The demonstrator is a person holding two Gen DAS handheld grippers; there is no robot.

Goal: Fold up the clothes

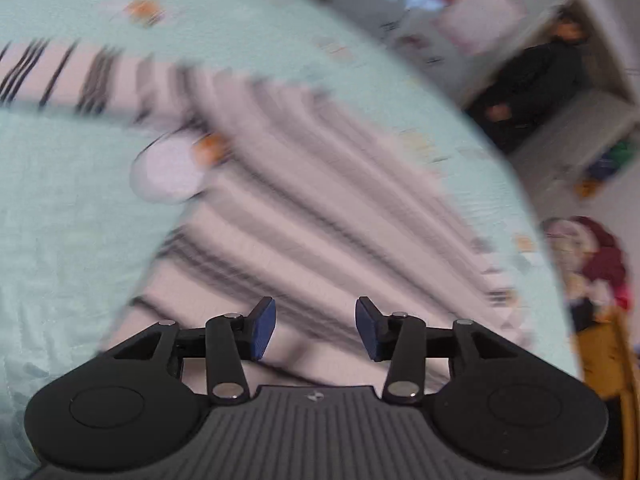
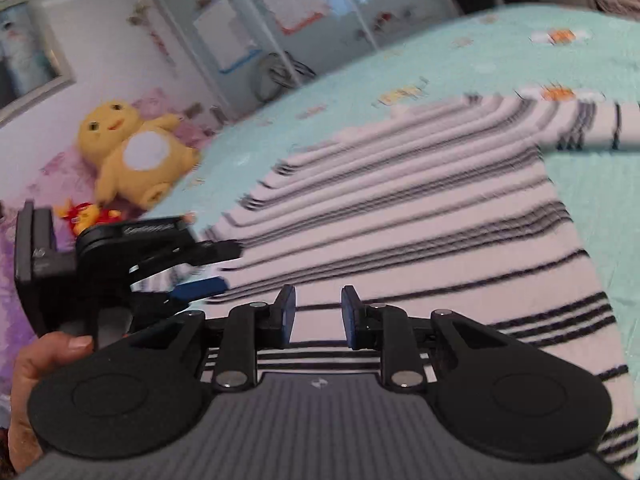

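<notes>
Garment: a white knitted sweater with thin black stripes (image 2: 420,216) lay spread flat on the bed; its soft, ribbed-looking body filled the middle of both views.
Long axis: in the right wrist view the body ran from the near edge away toward the upper left, the stripes crossing it; one sleeve (image 2: 580,128) stretched off to the right at the far end.
Bedding: a pale mint quilted bedspread with small orange and white printed motifs (image 2: 400,64) lay under the sweater on all visible sides.
Left gripper (image 1: 315,328): black linkage arms, blue flat pads; the jaws stood moderately apart over the striped cloth, with nothing pinched between them.
Right gripper (image 2: 318,316): same build; the jaws stood narrowly apart above the sweater, the stripes showing through the gap, no fabric clamped.
Hand (image 2: 32,376): a thumb and palm at the lower left edge of the right wrist view, cut off by the frame.
Background: a yellow plush toy with a white belly (image 2: 132,152) on pink bedding; a person in dark clothing (image 1: 532,80) seated far off.
Legibility: motion blur smeared the stripes in the left wrist view; the sweater's near hem was hidden behind the gripper bodies.
</notes>
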